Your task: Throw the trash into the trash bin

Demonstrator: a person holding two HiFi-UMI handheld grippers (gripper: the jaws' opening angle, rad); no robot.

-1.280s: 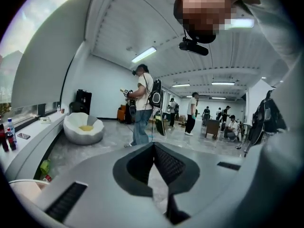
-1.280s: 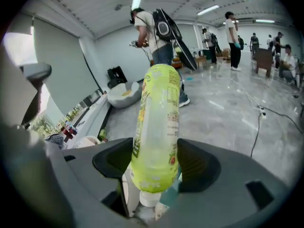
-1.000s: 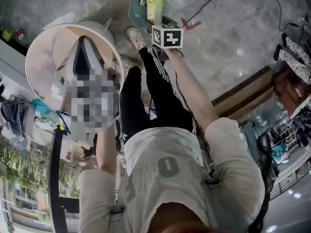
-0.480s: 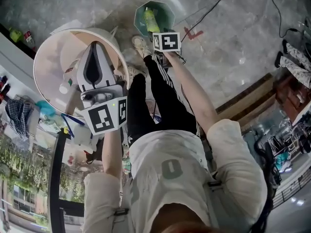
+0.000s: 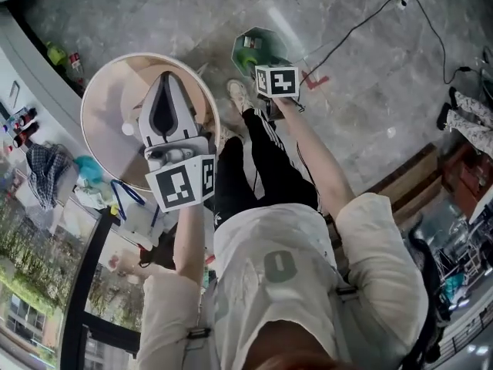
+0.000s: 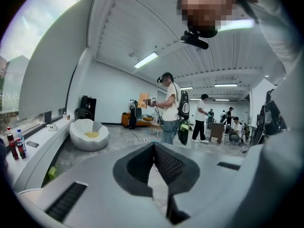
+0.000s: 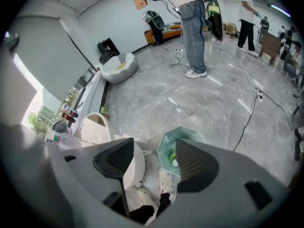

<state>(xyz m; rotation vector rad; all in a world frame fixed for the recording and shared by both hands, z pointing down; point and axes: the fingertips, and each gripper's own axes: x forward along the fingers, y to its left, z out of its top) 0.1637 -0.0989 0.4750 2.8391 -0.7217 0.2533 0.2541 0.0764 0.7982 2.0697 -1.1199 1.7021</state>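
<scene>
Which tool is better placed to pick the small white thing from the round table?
Probably left. The left tool hangs over the round table, near the small white thing, though its jaws are shut. The right tool is open above the bin.

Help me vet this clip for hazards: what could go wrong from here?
1. The trash bin stands on the floor right by the person's shoe; a step might tip it and spill the green bottle inside.
2. A cable runs across the floor near the bin, a likely trip hazard.
3. The right gripper hangs open and empty above the bin; trash dropped from there could miss.
</scene>
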